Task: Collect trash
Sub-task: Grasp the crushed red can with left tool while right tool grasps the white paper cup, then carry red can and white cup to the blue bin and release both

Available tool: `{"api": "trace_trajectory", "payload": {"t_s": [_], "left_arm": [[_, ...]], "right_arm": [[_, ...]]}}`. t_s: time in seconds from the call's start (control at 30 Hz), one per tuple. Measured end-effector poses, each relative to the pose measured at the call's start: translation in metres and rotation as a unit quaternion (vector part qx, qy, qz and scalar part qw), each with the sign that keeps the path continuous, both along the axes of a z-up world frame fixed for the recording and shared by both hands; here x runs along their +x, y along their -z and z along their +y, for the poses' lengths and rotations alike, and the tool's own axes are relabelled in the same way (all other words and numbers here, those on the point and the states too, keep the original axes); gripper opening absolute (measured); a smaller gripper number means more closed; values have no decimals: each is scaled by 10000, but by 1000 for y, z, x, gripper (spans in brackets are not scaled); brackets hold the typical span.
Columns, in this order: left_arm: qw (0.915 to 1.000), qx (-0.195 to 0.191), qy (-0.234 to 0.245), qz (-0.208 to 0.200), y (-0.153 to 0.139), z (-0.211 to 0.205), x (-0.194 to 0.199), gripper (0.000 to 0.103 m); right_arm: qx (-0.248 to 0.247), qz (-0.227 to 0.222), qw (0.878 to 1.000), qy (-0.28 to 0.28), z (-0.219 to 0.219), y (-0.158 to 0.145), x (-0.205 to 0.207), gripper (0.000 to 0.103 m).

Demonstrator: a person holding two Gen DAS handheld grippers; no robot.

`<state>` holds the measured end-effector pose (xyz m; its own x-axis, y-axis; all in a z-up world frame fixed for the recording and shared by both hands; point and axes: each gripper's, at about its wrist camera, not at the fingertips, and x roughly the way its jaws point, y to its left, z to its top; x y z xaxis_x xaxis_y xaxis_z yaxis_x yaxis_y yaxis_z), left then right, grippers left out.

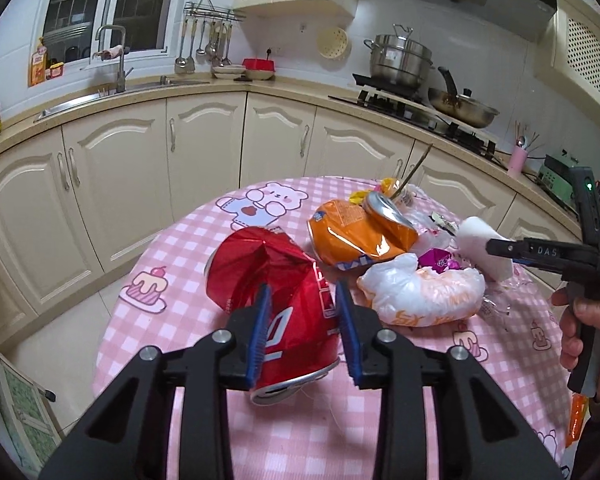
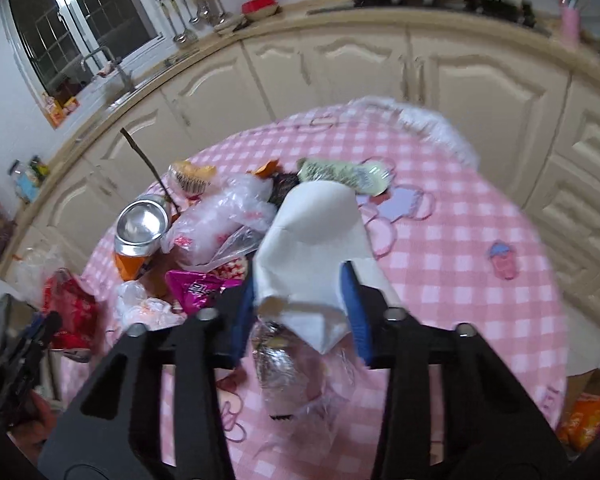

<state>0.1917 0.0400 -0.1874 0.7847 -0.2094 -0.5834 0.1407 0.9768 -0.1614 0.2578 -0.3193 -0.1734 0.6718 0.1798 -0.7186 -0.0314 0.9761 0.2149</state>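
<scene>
Left tongs (image 1: 302,328) clamp the crushed red can (image 1: 276,300), blue pads on both its sides, lifted above the pink checked tablecloth (image 1: 172,248). Right tongs (image 2: 302,312) pinch a white paper carton (image 2: 316,248) (view blurred), held over the trash pile with its orange can (image 1: 364,236) and plastic bag (image 1: 420,292).

Both wrist views look steeply down, close over one table (image 1: 188,248).

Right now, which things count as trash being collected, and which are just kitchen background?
Trash: crushed red can in left gripper; white paper cup in right gripper; orange can; white plastic bag.
Background: steel pot; frying pan; faucet.
</scene>
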Motion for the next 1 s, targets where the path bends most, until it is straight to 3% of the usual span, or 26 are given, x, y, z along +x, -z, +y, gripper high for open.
{"api": "trace_trajectory", "payload": {"t_s": [0.2, 0.47, 0.77, 0.9, 1.0], "left_arm": [[9997, -217, 51, -33, -3, 7, -6, 30], [9979, -526, 331, -170, -18, -2, -20, 27], [9976, -309, 588, -192, -20, -34, -31, 24], [9979, 37, 615, -190, -16, -45, -38, 25], [9982, 533, 223, -152, -11, -49, -40, 27]], "right_arm": [[-357, -87, 9993, -103, 7, 3, -3, 26], [220, -347, 9990, -190, -11, -16, -30, 20], [655, -346, 9971, -185, -36, -19, -55, 16], [275, -236, 9993, -131, -36, -17, -65, 18], [-184, -159, 9997, -9, -34, -12, -69, 22]]}}
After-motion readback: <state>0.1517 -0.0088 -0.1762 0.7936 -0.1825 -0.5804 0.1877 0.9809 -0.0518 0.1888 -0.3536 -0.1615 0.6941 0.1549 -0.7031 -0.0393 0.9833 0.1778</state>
